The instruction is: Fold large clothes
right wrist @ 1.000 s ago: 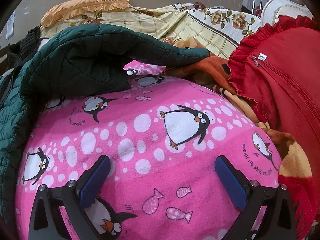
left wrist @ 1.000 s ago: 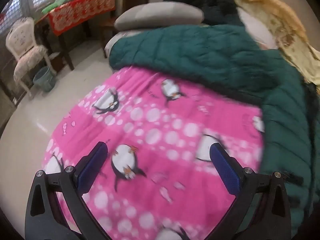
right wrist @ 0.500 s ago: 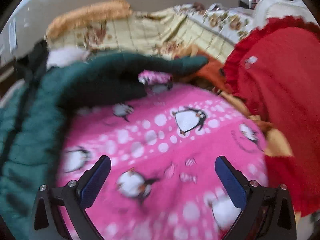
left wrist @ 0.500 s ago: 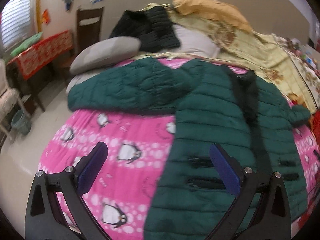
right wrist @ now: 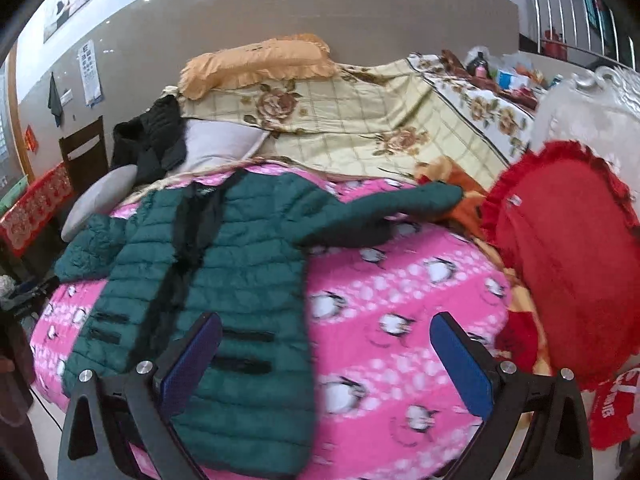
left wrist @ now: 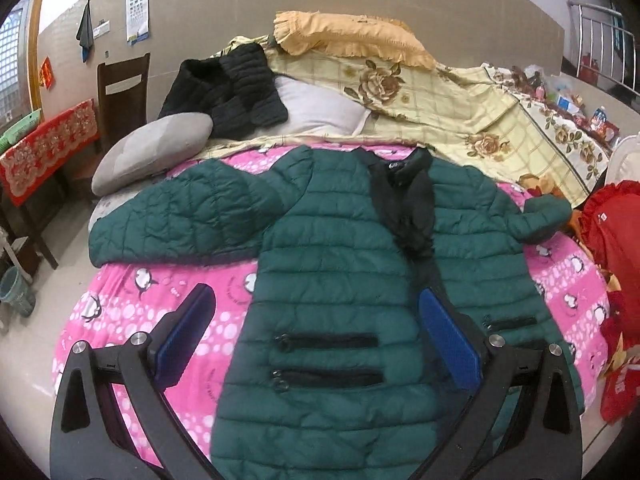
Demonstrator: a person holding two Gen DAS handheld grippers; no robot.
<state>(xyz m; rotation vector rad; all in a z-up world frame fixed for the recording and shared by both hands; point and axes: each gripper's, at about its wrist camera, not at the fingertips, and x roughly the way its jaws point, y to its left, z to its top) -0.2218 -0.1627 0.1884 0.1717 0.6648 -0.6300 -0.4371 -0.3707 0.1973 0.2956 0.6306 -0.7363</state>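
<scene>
Green padded jacket [left wrist: 340, 264] flat, front up, sleeves out, on pink penguin blanket [right wrist: 400, 320] of bed. Left hand-held gripper [left wrist: 316, 332] spread, empty; right hand-held gripper [right wrist: 326, 360] likewise.

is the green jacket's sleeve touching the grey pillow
Cannot tell. In the left wrist view the green jacket sleeve overlaps the grey pillow edge, but neither view shows contact or a gap plainly.

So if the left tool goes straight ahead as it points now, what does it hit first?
Most likely the green puffer jacket: the open left tool points at its front, above the zipped pockets. Depth is unclear in this fisheye view.
</scene>
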